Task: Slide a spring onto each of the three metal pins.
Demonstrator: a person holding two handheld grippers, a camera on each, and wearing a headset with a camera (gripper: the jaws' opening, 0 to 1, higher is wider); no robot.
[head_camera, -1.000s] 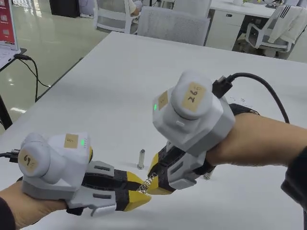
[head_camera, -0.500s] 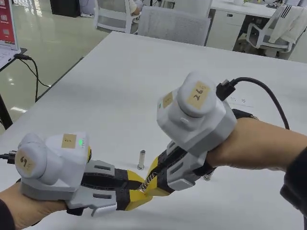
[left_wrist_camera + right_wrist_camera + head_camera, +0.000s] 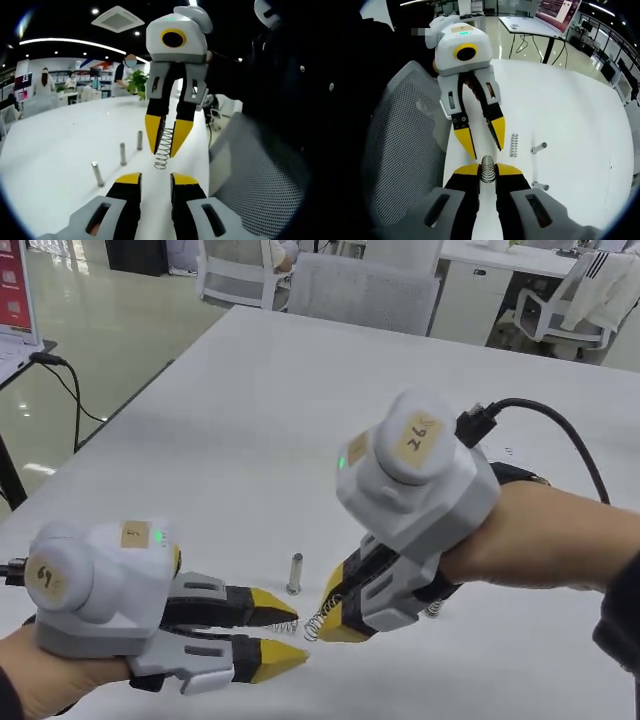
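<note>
My right gripper [image 3: 330, 625] is shut on a small steel spring [image 3: 320, 618], which sticks out of its yellow jaws toward the left; in the right gripper view the spring [image 3: 488, 170] sits end-on between them. My left gripper [image 3: 288, 632] faces it a short way off, open and holding nothing. Three short metal pins [image 3: 122, 153] stand bare in a row on the white table, one of them [image 3: 295, 573] just behind the jaws. Another spring [image 3: 514, 145] lies flat near the pins.
A third spring [image 3: 432, 608] lies by the right gripper's far side. A grey mesh chair back [image 3: 405, 140] stands at the table's near edge. The white table [image 3: 300, 420] stretches far ahead, with office chairs [image 3: 360, 290] at its far end.
The left gripper's jaws, earlier closed up against the spring's free end, have opened and drawn back to the left. The right gripper keeps the spring and has hardly moved.
</note>
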